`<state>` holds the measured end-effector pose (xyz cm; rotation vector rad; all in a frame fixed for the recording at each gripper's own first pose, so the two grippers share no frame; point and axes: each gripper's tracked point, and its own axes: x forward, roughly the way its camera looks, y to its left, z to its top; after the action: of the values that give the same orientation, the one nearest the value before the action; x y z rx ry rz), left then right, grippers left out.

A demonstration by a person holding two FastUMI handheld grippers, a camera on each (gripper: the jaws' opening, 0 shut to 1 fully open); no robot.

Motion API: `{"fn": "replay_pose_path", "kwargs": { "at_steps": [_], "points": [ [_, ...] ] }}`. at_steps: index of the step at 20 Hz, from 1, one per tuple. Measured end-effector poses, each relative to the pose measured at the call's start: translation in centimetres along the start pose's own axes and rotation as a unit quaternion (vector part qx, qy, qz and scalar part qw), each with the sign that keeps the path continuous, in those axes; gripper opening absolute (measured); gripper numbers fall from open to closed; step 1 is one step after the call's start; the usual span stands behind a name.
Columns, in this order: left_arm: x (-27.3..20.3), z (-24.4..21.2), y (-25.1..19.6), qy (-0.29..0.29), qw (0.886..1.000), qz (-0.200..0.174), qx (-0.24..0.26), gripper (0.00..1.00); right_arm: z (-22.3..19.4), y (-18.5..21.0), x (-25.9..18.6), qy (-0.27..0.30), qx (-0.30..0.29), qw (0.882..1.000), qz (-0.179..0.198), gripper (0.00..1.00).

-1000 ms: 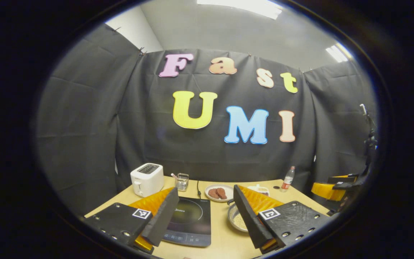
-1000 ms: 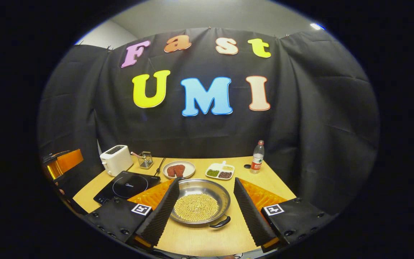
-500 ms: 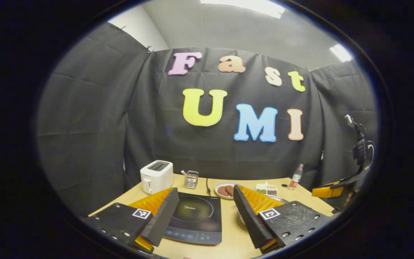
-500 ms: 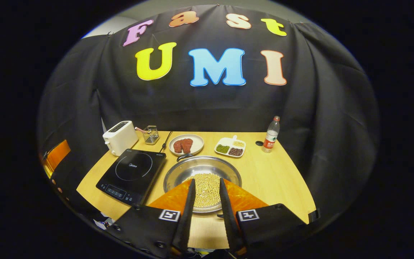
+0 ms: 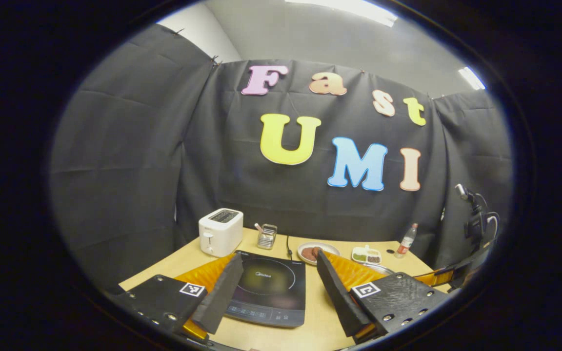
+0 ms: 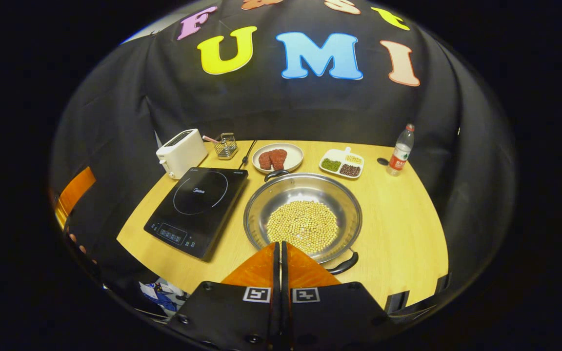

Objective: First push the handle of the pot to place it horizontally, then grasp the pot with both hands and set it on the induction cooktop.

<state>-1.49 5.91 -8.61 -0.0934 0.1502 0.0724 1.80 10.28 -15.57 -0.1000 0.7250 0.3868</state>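
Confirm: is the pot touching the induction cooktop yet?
Apart. The right gripper view shows bare table between the pot and the induction cooktop.

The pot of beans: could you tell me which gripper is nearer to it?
Right. The right gripper hovers shut at the pot's near rim; the left gripper hangs open over the cooktop.

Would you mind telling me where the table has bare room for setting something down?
The widest bare patch lies right of the pot, below the water bottle, out to the table edge. A narrower strip runs between the induction cooktop and the pot. The back row is crowded: toaster, wire basket, meat plate, divided dish.
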Motion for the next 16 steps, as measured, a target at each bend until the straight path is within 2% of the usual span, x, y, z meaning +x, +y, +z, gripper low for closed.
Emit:
{"fn": "replay_pose_path", "kwargs": {
  "at_steps": [1, 3, 4, 5, 6, 8, 9, 10, 14, 16],
  "points": [
    [-0.1, -0.4, 0.4, 0.005, 1.0, 0.002, -0.002, 0.93, -0.7, 0.1, 0.5, 0.016, 0.005, 1.0, 0.006, 0.02],
    [-0.2, -1.1, 1.0, 0.013, 1.0, 0.009, -0.005, 0.93, -1.7, -0.1, 1.2, 0.042, 0.008, 0.999, 0.015, 0.02],
    [-0.3, -1.5, 1.3, 0.018, 1.0, 0.012, -0.007, 0.89, -1.9, -0.5, 1.6, 0.05, 0.008, 0.999, 0.012, 0.02],
    [-0.3, -2.1, 1.5, 0.024, 1.0, 0.015, -0.009, 0.96, -2.3, -0.9, 2.0, 0.06, 0.006, 0.998, 0.006, 0.0],
    [-0.3, -2.5, 1.8, 0.031, 0.999, 0.018, -0.011, 0.89, -2.6, -1.4, 2.2, 0.068, 0.005, 0.998, 0.001, 0.02],
    [-0.3, -3.1, 2.2, 0.041, 0.999, 0.023, -0.012, 0.93, -3.3, -1.9, 2.9, 0.086, 0.009, 0.996, -0.003, 0.02],
    [-0.3, -3.2, 2.3, 0.044, 0.999, 0.026, -0.012, 0.89, -3.7, -2.3, 3.2, 0.096, 0.011, 0.995, -0.006, 0.0],
    [-0.3, -3.2, 2.3, 0.046, 0.998, 0.029, -0.012, 0.96, -4.1, -2.5, 3.5, 0.108, 0.014, 0.994, -0.005, 0.02],
    [-0.3, -4.1, 2.3, 0.065, 0.997, 0.047, -0.013, 0.89, -6.1, -3.7, 4.2, 0.151, 0.021, 0.988, -0.012, 0.02],
    [-0.2, -4.9, 2.0, 0.074, 0.996, 0.053, -0.014, 0.93, -7.2, -4.2, 4.8, 0.175, 0.025, 0.984, -0.003, 0.02]
  ]
}}
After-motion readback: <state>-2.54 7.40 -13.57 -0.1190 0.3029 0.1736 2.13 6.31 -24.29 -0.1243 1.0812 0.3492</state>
